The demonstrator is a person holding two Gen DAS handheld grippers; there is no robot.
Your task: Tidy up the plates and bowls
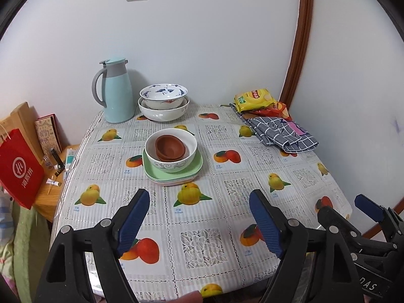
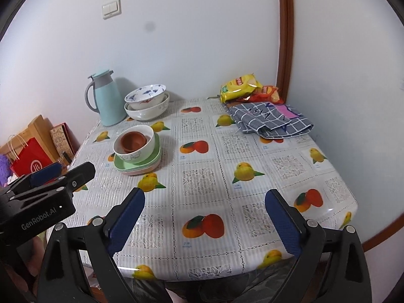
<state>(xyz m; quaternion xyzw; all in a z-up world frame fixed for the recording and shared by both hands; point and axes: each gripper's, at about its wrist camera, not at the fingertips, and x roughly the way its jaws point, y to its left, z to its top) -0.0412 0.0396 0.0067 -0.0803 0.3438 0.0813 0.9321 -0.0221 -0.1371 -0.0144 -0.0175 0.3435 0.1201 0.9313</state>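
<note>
I hold both tools above the near edge of the table (image 1: 227,227), and neither one carries anything. The left gripper (image 1: 199,217) has its fingers spread wide, and the right gripper (image 2: 204,217) is spread wide also.

The dishes stand in two stacks, both well apart from my grippers. In the middle of the table the green square plates (image 1: 174,174) lie one on another, with a paler plate under them. On them stands a white bowl (image 1: 171,151), and inside it sit the small brown bowls (image 1: 170,146), nested. At the far wall, just beside the light blue thermos jug (image 1: 117,93), a blue-patterned bowl (image 1: 164,96) sits inside a wide white bowl (image 1: 164,112).

I judge the two patterned bowls and the white one to be ceramic: stiff, rather heavy, glazed and so slippery, and they can chip. I would pinch each at the rim wall. The brown ones look light and loose, so lifting the white bowl may rattle them. The plates look like thin plastic; I would take them at an edge.
</note>
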